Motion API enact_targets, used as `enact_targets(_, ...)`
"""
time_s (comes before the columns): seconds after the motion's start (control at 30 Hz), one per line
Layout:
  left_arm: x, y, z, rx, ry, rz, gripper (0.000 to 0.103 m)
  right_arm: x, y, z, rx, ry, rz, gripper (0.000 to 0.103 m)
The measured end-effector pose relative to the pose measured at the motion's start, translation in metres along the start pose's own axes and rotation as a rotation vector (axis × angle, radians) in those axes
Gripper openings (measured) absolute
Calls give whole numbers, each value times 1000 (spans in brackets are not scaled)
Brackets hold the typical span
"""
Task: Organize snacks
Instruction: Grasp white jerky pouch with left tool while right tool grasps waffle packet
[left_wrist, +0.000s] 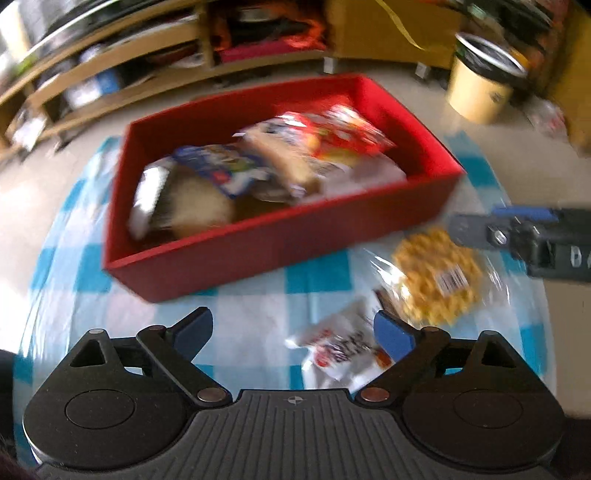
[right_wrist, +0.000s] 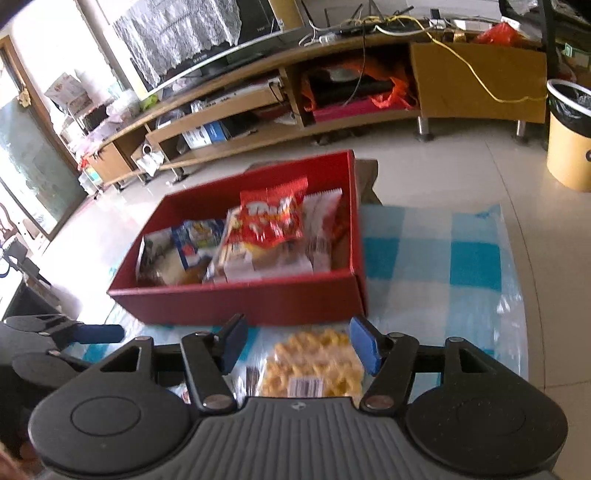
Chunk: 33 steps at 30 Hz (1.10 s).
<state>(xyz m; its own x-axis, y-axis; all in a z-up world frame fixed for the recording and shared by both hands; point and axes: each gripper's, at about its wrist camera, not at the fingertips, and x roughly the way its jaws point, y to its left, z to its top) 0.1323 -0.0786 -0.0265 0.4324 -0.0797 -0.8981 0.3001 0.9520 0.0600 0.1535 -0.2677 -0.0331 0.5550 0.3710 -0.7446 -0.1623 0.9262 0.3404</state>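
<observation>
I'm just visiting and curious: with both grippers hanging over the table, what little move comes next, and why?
Probably the right gripper drops and shuts on the yellow snack. Its fingers are open with that pack right between them, and the pack lies on the cloth, outside the red box that already holds other packets. The left gripper is open too, over a white packet.

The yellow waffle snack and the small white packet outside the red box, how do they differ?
The yellow waffle snack is round, in clear wrap with a barcode sticker; the small white packet is opaque with red and dark print. The waffle snack looks larger. It lies between the open fingers of the right gripper; the white packet lies by the right finger of the open left gripper. Both rest on the checked cloth, outside the red box.
</observation>
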Motion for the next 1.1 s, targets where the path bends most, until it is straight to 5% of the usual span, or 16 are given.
enact_targets(0.2,5,-20,-1,298,-10,-147,97,-9,-10,-2,25,2,32,61)
enact_targets(0.33,10,-29,-6,509,0,-145,97,-8,-11,-2,36,19,63,61)
enact_targets(0.57,32,-35,-3,628,25,-207,97,8,-6,-4,23,80,81,61)
enact_targets(0.77,51,-41,-8,631,74,-227,95,18,-15,-7,44,126,56,62)
enact_targets(0.97,39,-38,-22,520,114,-226,67,24,-21,-3,82,146,65,68)
enact_targets(1.1,31,-43,-36,480,89,-188,63,29,-19,-4,82,152,52,69)
